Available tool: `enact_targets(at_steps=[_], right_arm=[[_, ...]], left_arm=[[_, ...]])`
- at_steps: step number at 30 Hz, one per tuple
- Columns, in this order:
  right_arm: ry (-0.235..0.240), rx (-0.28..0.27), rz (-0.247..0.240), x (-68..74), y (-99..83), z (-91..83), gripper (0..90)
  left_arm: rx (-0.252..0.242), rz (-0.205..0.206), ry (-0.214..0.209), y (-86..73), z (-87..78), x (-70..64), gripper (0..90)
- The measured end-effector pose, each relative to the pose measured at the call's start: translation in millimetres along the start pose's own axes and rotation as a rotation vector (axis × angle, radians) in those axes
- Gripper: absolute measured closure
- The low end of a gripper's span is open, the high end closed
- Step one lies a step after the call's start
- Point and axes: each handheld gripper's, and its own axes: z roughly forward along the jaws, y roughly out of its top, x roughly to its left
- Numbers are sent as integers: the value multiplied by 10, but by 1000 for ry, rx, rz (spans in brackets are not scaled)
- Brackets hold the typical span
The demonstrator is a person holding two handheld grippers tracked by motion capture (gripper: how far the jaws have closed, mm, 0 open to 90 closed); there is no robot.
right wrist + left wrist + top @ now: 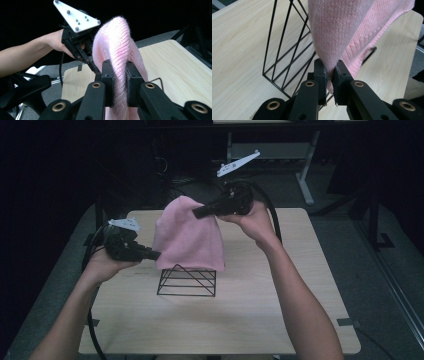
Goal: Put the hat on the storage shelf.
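A: Where was the pink knitted cloth [189, 237]?

B: It hung over the black wire rack [187, 281], near the middle of the tabletop [300, 290].

A: And the 2 grippers?

B: The left gripper [156, 254] was clamped on its lower edge. The right gripper [198, 212] was clamped on its raised top.

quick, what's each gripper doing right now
Left gripper: closed on the pink knit cloth, low edge.
Right gripper: closed on the same cloth, near its top.
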Motion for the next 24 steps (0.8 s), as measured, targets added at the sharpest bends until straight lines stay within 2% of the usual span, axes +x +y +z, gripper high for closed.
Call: enact_targets(at_steps=[9,13,20,24], right_arm=[[37,19,-20,92,-48,159,791],[44,34,-20,95,-104,199,785],[66,55,-10,62,-219,273,773],[74,72,-2,49,-278,319,770]], left_arm=[[9,4,23,-158,-15,-5,829],[16,1,28,-210,19,-8,829],[57,23,41,-284,97,-27,829],[61,8,44,-330,141,-30,828]])
